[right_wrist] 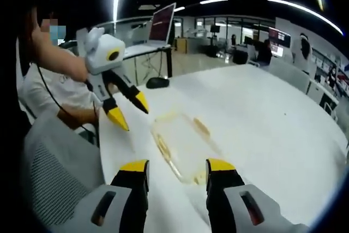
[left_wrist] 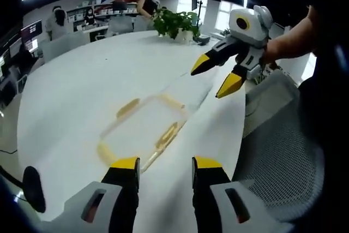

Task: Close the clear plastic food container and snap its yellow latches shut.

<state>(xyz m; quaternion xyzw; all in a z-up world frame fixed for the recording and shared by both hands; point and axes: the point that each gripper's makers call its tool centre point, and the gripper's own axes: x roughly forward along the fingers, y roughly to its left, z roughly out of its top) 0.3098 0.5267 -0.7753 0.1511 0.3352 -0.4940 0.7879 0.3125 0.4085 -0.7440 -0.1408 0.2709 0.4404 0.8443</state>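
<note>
A clear plastic container (left_wrist: pixel 144 126) with yellow latches (left_wrist: pixel 168 135) on its sides lies flat on the white table (left_wrist: pixel 76 80), near the edge. Whether the latches are snapped down, I cannot tell. My left gripper (left_wrist: pixel 166 163) stands open just short of the container, nothing between its jaws. My right gripper (left_wrist: pixel 214 76) hangs open above the container's far end, held by a hand. In the right gripper view the container (right_wrist: pixel 180 145) lies just ahead of my open right gripper (right_wrist: pixel 177 166), and the left gripper (right_wrist: pixel 131 111) hovers open beyond its far left corner.
A grey mesh chair (left_wrist: pixel 283 151) stands at the table's edge beside the container. A potted plant (left_wrist: pixel 175 23) sits at the far end of the table. A black mouse (right_wrist: pixel 158 83) lies on the table, with a laptop (right_wrist: pixel 161 25) behind it. People sit at desks in the background.
</note>
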